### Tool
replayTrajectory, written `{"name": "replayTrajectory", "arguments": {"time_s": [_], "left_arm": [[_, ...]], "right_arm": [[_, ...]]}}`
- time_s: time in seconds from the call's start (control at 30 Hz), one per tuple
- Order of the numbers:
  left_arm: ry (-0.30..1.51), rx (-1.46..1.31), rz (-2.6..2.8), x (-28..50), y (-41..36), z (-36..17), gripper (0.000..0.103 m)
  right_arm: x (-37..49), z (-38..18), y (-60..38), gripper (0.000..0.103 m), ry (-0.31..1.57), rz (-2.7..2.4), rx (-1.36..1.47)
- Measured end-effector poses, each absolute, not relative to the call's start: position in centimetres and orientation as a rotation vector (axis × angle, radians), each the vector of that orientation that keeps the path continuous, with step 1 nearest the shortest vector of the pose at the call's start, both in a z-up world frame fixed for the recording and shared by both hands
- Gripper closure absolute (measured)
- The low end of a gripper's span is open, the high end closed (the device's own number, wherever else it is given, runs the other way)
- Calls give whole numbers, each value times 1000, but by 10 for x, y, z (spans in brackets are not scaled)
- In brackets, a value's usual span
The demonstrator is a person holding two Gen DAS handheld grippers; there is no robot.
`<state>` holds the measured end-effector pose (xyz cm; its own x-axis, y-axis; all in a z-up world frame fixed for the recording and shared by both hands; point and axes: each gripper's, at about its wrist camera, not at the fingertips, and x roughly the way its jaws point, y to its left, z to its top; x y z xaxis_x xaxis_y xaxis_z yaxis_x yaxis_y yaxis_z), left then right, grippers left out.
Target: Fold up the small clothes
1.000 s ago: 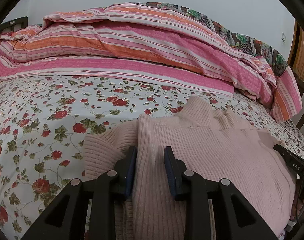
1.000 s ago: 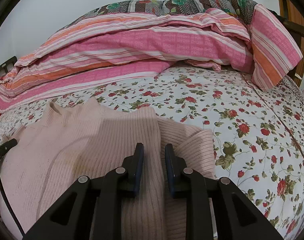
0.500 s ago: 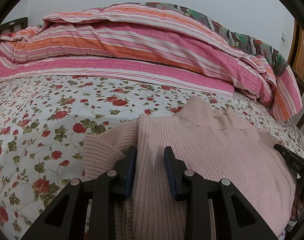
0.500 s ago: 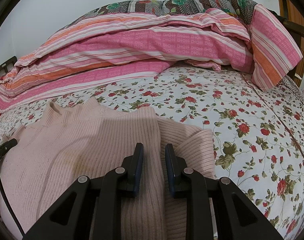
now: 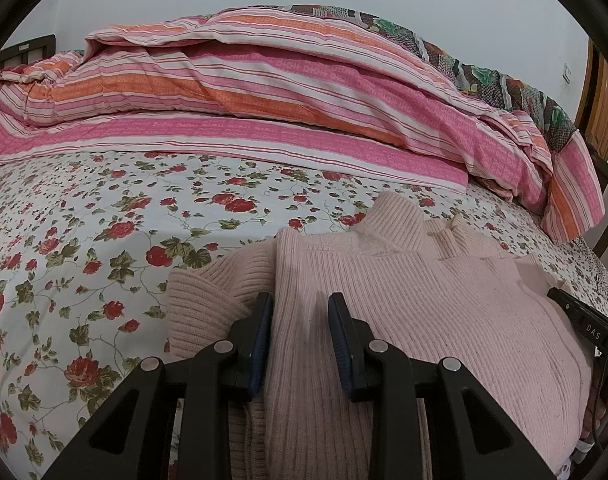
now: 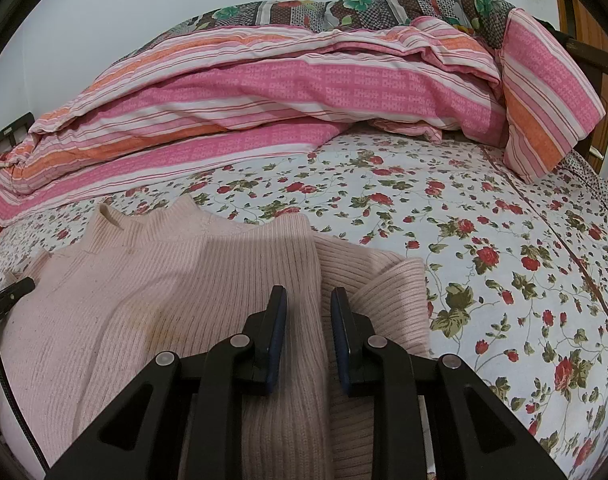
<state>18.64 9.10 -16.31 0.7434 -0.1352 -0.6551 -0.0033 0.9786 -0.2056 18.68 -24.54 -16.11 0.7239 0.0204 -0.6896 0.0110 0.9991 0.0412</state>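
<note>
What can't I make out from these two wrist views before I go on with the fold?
- Hem of the pink sweater: in both views cut off by the bottom edge and hidden by the gripper bodies.
- Left gripper, right gripper: whether the pads pinch the knit is unclear; fabric fills each gap.
- Sleeve: its lower end lies under the left gripper.
- Hand: left view, cut off by the right edge.

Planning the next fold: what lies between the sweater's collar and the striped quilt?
Only bare floral bedsheet separates the pink sweater collar from the striped quilt; both wrist views show it.
</note>
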Motion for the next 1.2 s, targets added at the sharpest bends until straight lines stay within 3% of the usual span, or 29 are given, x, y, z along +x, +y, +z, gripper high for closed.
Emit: {"name": "replayTrajectory", "arguments": {"time_s": [0.23, 0.3, 0.43, 0.57, 0.8, 1.0, 1.2], "left_arm": [[712, -215, -96, 183, 93, -162, 73], [703, -218, -104, 181, 94, -160, 73], [692, -242, -121, 179, 99, -158, 73], [692, -277, -131, 179, 105, -155, 73], [683, -317, -141, 179, 114, -151, 72], [653, -332, -150, 174, 119, -146, 53], [642, -332, -153, 172, 119, -142, 49]], "right_arm": [[186, -160, -246, 80, 763, 9, 41], [186, -158, -248, 75, 761, 7, 41], [177, -147, -262, 52, 720, -4, 69], [175, -139, -280, 43, 701, -52, 78], [178, -143, -316, 43, 836, 45, 294], [164, -146, -319, 43, 864, 105, 351], [150, -137, -322, 43, 828, 154, 369]]}}
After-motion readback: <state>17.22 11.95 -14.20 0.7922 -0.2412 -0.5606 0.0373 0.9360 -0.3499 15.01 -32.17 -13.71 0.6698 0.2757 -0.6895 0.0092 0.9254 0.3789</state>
